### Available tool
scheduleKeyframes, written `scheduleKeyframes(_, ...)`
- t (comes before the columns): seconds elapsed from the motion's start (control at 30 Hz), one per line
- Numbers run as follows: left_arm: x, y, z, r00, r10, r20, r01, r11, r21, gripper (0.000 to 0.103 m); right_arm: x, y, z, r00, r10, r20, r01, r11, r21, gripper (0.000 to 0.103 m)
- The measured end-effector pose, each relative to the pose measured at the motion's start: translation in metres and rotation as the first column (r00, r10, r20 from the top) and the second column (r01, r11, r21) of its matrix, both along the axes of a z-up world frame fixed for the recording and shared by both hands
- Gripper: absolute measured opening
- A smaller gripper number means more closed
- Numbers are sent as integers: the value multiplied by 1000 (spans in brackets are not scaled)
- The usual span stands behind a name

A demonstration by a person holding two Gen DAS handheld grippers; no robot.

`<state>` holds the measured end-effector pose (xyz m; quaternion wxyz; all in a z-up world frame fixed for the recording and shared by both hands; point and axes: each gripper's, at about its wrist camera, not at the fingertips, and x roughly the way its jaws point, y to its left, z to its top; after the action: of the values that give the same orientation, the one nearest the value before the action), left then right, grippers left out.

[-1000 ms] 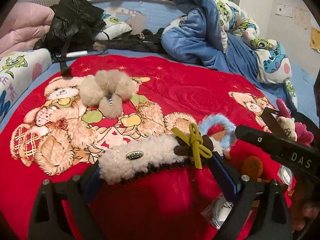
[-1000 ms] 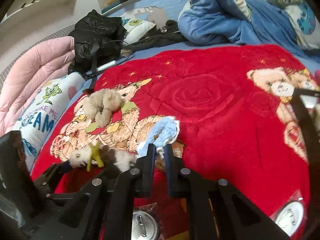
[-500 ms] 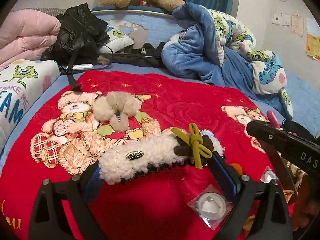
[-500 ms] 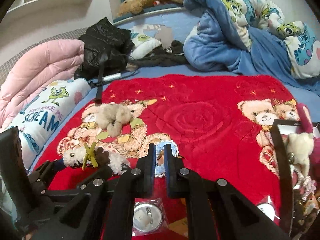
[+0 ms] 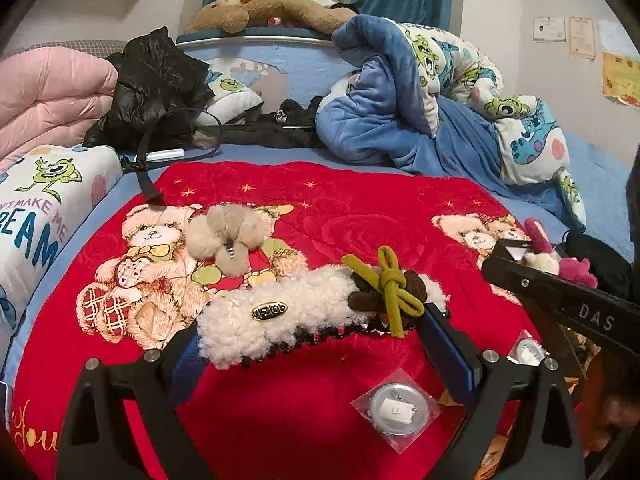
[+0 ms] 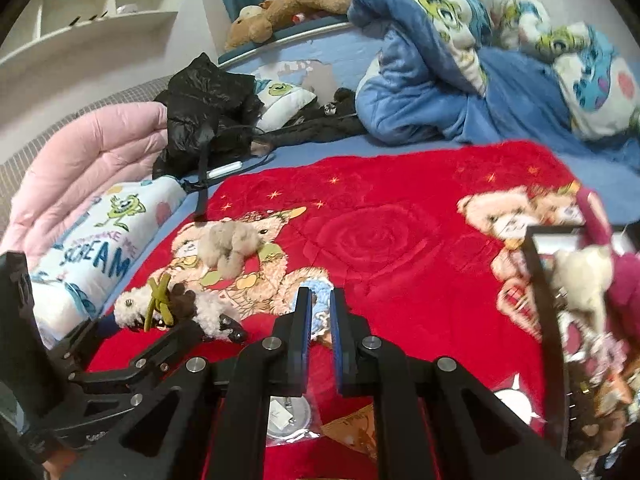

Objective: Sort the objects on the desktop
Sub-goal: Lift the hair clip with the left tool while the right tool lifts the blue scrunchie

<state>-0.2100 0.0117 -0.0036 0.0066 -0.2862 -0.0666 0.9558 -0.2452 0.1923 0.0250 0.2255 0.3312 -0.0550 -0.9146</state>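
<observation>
You are partway through: the fluffy white hair clip is lifted clear of the red blanket, clamped lengthwise between your left gripper's jaws. Your right gripper has its jaws nearly closed on a blue fuzzy piece. The beige pom-pom toy and bagged round badge lie unsorted on the blanket; the black box of plush items sits at the right.

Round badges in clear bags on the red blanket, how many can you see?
2 in the left wrist view: one badge lies on the red blanket just inside the left gripper's right finger, another badge farther right beside the black box. More may be hidden.
</observation>
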Motion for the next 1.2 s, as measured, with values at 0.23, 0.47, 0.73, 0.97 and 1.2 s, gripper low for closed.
scheduleKeyframes(0.23, -5, -6, -24, 999, 0, 43, 1, 1000, -23, 97, -14, -20, -15, 999, 25, 25, -24, 999, -35, 54)
scheduleKeyframes(0.47, -16, -9, -46, 997, -18, 73, 21, 999, -42, 97, -49, -25, -45, 993, -13, 115, 19, 998, -57, 69)
scheduleKeyframes(0.73, -25, -1, -61, 994, -53, 100, 59, 997, -53, 97, -66, -34, -69, 983, -22, 185, 31, 998, -45, 69)
scheduleKeyframes(0.97, -24, 5, -64, 992, -88, 92, 94, 994, -63, 97, -72, -50, -83, 969, -50, 242, 36, 997, 61, 69)
scheduleKeyframes(1.2, -24, 2, -66, 991, -94, 91, 99, 994, -43, 97, -69, -52, -83, 970, -75, 230, 48, 992, 119, 30)
